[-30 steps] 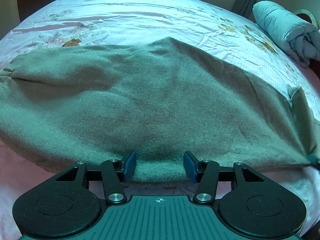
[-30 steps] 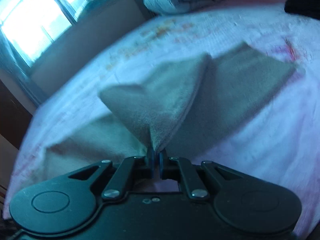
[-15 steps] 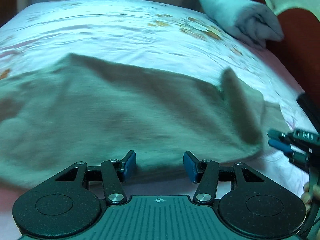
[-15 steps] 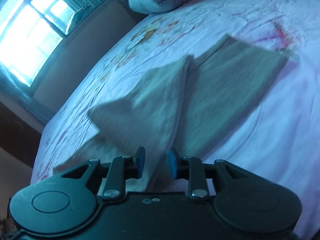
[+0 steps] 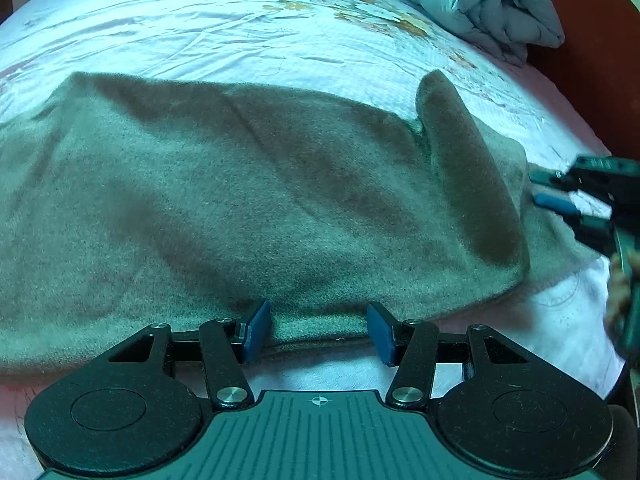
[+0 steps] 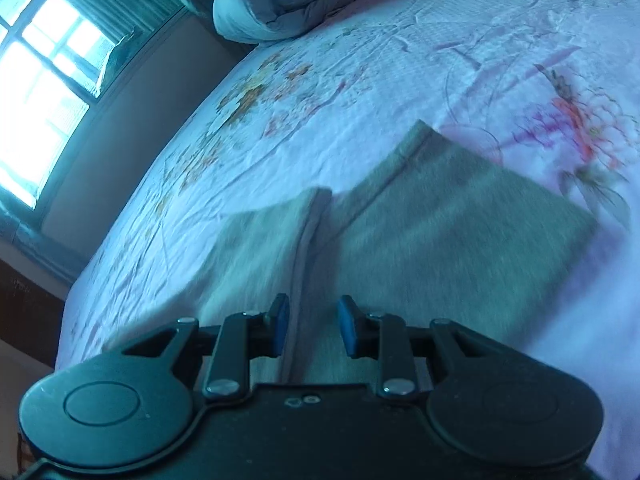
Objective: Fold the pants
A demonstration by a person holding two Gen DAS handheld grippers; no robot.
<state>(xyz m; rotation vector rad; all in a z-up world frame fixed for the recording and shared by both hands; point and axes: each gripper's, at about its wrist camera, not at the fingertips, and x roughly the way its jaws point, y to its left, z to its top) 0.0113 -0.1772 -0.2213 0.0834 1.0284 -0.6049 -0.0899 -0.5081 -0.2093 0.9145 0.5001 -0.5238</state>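
The grey-green pants [image 5: 248,200] lie spread across a bed [image 5: 240,28] covered by a pale floral sheet, filling the middle of the left wrist view from the left edge almost to the right. One flap of the fabric is turned up and over near the right side of that view, forming a long darker ridge.

The left tool [image 5: 318,330] sits at the bottom centre of its frame with its blue pads well apart. The near hem of the pants lies between them, but the pads do not press on it, so this tool is open.

The right tool [image 6: 312,330] shows at the bottom centre of its own view. Its jaws have just been opening and now stand apart, a seamed edge of the pants running up between them, close to the left pad; whether it touches that pad I cannot tell. Nothing is clamped. The same tool appears at the right edge of the left wrist view, just beside the folded flap.

A rolled grey quilt [image 5: 480,4] rests at the upper right of the left view. A bright window [image 6: 44,80] fills the upper left of the right view.
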